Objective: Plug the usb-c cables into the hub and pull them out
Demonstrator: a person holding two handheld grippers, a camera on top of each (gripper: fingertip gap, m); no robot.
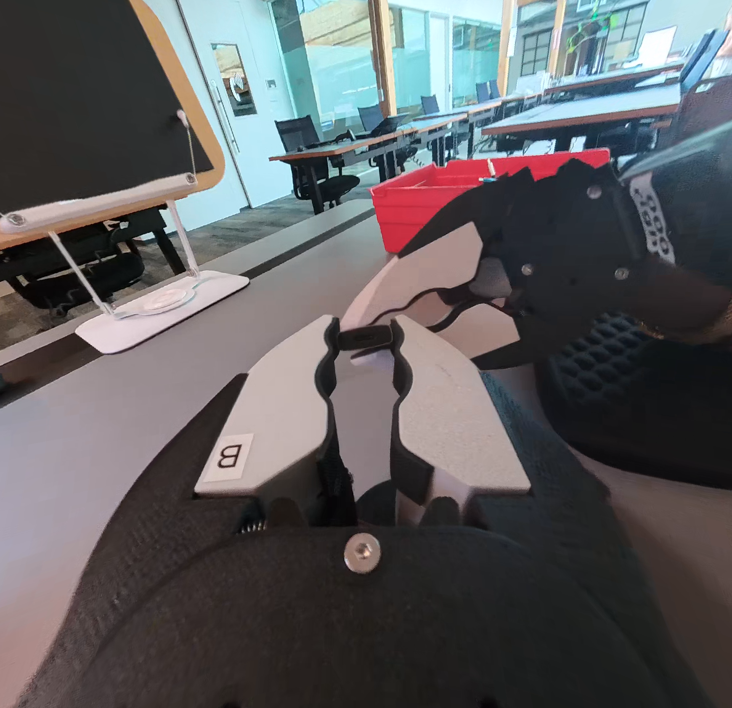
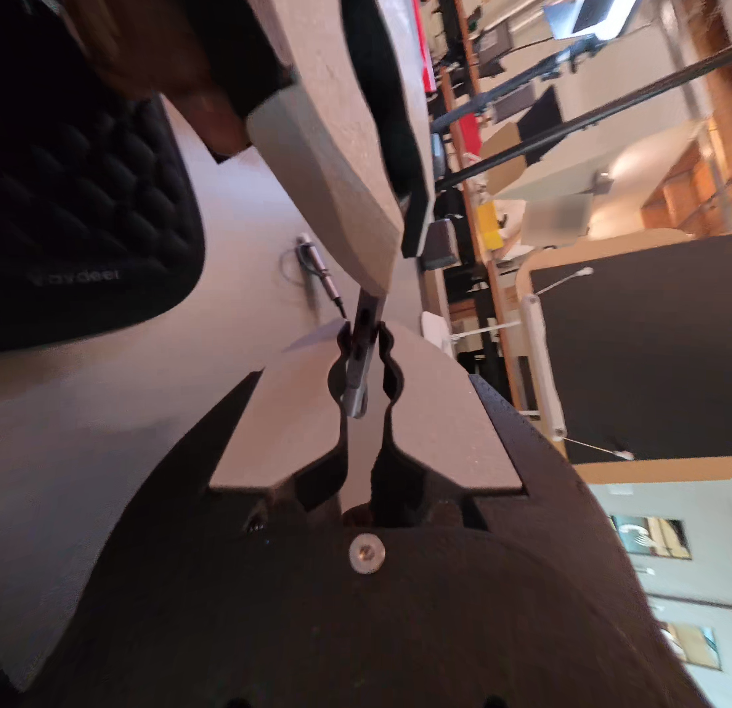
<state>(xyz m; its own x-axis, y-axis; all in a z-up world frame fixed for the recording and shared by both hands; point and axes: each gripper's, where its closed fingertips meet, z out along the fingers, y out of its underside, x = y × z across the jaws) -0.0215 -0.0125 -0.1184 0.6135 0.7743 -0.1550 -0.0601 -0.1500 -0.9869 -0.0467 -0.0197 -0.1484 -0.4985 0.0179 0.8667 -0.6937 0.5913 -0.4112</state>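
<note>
Grey hub [image 2: 358,366] mostly hidden between both claws.

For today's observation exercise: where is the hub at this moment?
The hub is off the table, clamped at the tips of the left tool. In the right wrist view the right tool grips the same hub, near the black padded case.

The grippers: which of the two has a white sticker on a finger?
The left gripper: a white sticker sits on its left finger. The right gripper has plain grey fingers.
</note>
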